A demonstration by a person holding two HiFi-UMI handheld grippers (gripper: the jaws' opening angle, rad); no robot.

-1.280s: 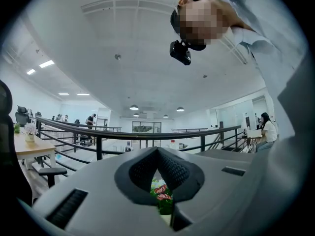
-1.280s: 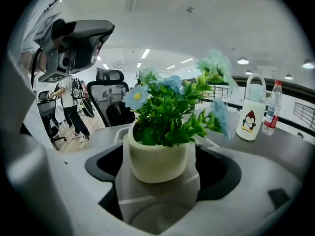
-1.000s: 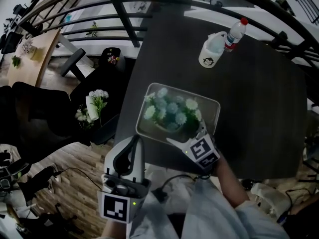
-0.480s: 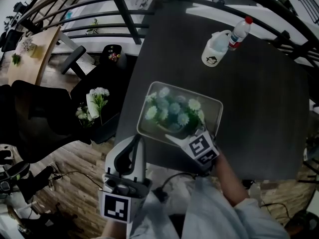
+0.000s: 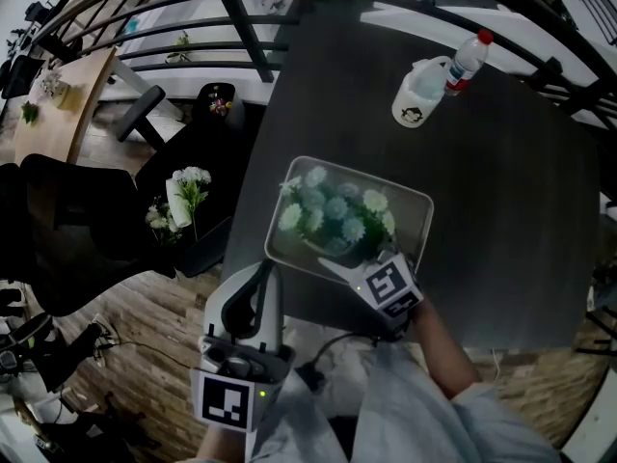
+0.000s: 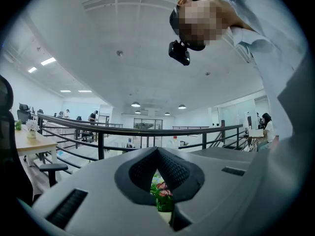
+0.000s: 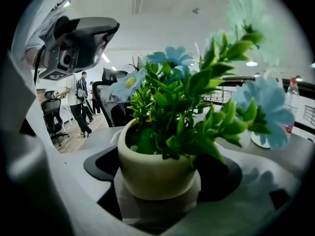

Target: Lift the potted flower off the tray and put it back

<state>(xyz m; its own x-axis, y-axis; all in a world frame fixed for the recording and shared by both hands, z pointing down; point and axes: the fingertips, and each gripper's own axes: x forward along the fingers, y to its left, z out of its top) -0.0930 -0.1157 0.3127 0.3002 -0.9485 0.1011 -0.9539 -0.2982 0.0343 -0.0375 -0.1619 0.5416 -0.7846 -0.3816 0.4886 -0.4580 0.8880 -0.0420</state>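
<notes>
The pot (image 7: 155, 168) stands in the tray (image 5: 416, 215), near its front edge, blooms upright. The right hand-held gripper (image 5: 347, 263) pinches it, one pad against each side. Whether the base has left the tray floor cannot be told. Compared with the frames of the last second, pot, tray and gripper keep almost the same places, so the lift appears barely begun. The left hand-held gripper (image 6: 158, 154), pressed together and empty, hangs off the near edge of the table (image 5: 501, 181).
</notes>
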